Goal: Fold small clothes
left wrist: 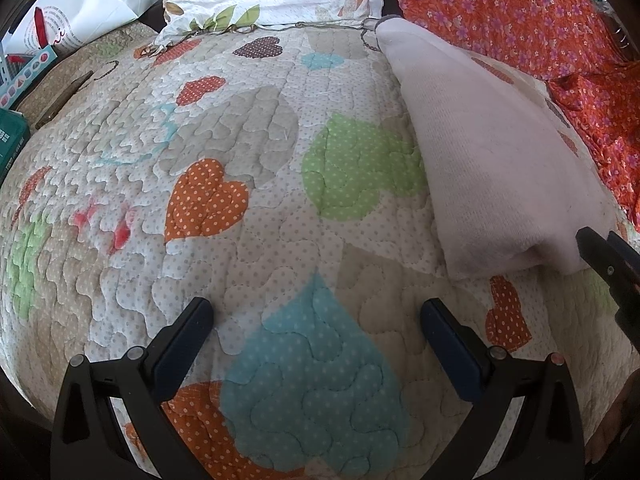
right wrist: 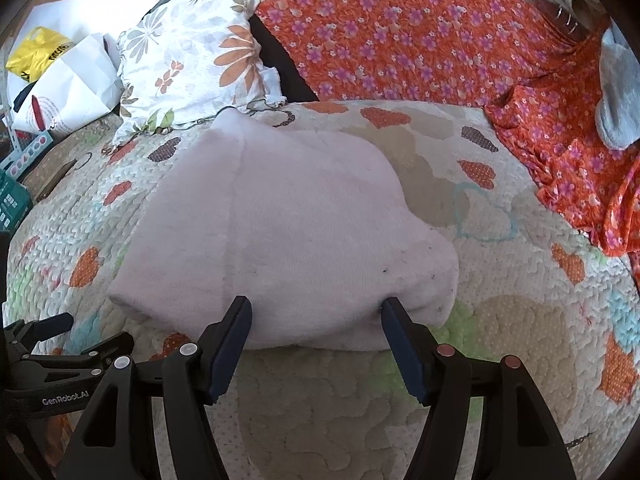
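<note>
1. Two tools are in our hands over the quilt (left wrist: 248, 240), which is printed with dotted hearts.
2. Our left tool (left wrist: 316, 312) is spread wide and grips nothing; only quilt lies between its fingers (left wrist: 192, 320).
3. Our right tool (right wrist: 316, 312) is also released. Its fingers (right wrist: 236, 320) stand at the near edge of the garment (right wrist: 288, 232), which lies between the tips; we cannot tell whether they touch the cloth.
4. That garment is pale pink, knitted and folded flat on the quilt. In the left wrist view it lies to the right (left wrist: 492, 160), well apart from the left tool, with the right tool's tip (left wrist: 600, 252) at its near corner.
5. A floral pillow (right wrist: 192, 56) rests at the quilt's far edge, its corner just beside the garment's far end.
6. We see an orange flowered cloth (right wrist: 420, 32) draped behind and along the right side of the quilt.
7. A grey item (right wrist: 618, 92) lies on that cloth at far right; we cannot tell what it is.
8. A white bag (right wrist: 76, 80) and a yellow one (right wrist: 36, 52) sit at far left, beside the pillow.
</note>
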### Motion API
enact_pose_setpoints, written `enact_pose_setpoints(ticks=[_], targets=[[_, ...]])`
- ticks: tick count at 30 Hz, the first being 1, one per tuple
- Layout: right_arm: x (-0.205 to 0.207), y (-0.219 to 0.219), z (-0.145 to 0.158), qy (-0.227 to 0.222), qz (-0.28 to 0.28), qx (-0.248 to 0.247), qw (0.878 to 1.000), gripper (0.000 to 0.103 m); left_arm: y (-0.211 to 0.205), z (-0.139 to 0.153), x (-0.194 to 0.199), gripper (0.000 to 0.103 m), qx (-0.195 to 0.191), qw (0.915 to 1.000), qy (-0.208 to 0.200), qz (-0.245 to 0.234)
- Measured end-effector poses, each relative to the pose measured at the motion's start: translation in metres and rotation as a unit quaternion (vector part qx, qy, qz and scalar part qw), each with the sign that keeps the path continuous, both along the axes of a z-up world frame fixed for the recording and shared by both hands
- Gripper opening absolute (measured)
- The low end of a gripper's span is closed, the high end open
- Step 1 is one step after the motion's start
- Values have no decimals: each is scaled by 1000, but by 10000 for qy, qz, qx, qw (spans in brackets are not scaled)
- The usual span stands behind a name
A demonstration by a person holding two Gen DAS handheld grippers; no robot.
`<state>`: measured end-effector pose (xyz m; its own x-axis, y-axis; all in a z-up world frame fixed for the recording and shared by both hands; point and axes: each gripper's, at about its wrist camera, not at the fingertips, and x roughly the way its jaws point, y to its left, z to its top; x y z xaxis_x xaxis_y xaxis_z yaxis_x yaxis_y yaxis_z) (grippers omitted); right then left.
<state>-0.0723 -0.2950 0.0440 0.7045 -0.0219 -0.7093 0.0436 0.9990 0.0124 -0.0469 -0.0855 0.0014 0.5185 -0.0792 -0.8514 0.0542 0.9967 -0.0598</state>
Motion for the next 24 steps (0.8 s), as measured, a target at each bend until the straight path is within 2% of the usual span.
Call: enact_pose_setpoints(ticks=[24], targets=[[-1, 2, -2, 10, 22, -29, 10000, 73, 1, 0, 0, 103, -9, 10000, -6, -6]])
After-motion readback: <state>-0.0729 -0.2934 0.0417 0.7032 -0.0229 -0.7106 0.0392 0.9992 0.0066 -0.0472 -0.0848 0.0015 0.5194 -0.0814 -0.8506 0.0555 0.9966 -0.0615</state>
